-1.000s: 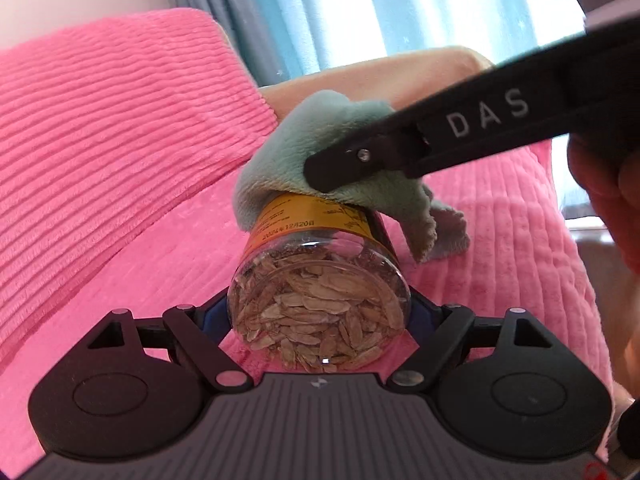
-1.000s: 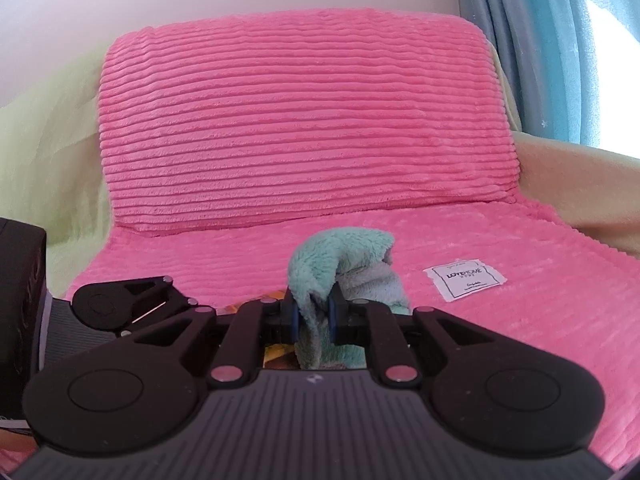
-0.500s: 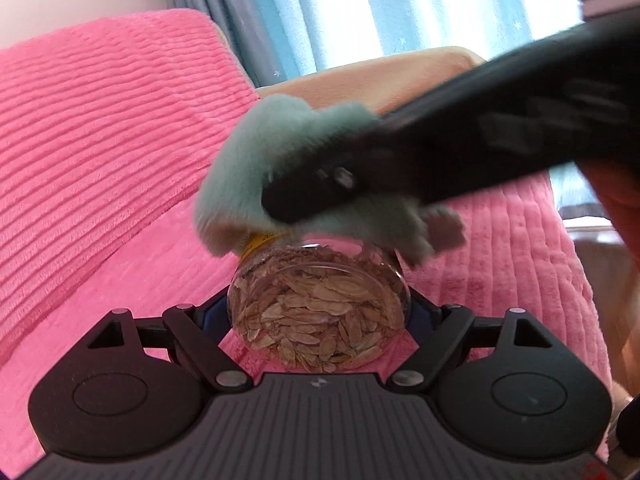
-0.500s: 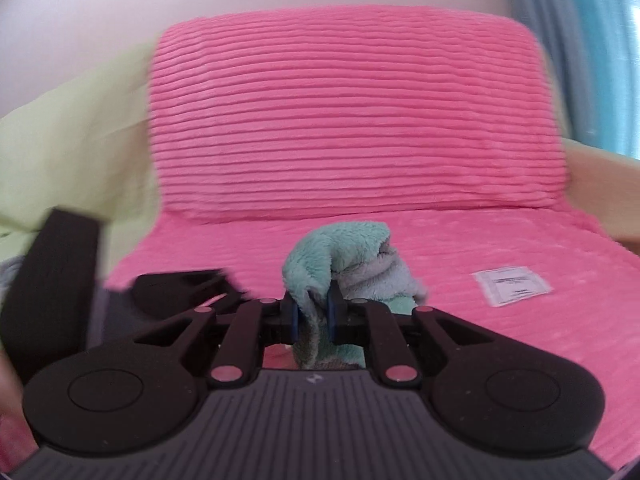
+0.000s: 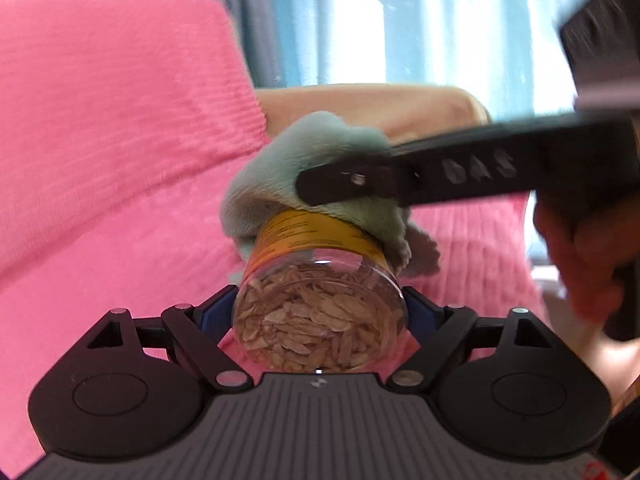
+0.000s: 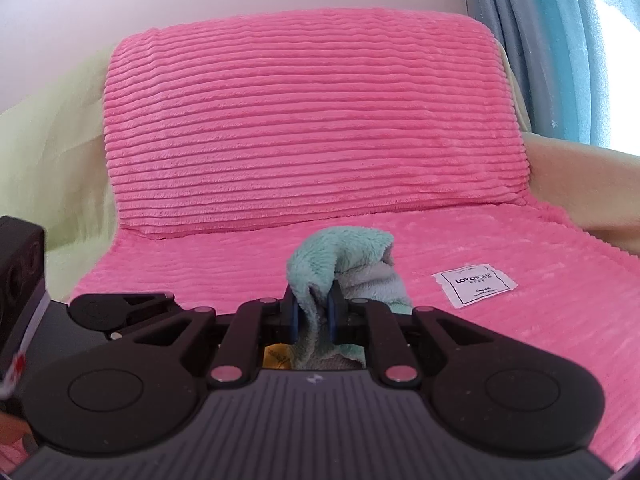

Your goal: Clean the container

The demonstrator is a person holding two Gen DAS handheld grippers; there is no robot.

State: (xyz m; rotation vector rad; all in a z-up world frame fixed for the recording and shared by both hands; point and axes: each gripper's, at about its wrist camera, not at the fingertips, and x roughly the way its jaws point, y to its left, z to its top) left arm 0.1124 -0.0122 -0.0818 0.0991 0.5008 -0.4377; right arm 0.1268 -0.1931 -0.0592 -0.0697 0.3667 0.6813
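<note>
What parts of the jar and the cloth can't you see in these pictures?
- Jar top end: left wrist view, the cloth covers it.
- Jar label: left wrist view, print too blurred to read.
- Jar in right wrist view: only a yellow bit shows behind the right gripper.
- Cloth's lower end: right wrist view, hidden behind the gripper body.

My cloth (image 6: 320, 258) mint green, jar (image 5: 320, 312) clear with orange-yellow label (black print), cushion (image 6: 304, 120) pink ribbed, curtain (image 6: 568, 40) blue.
</note>
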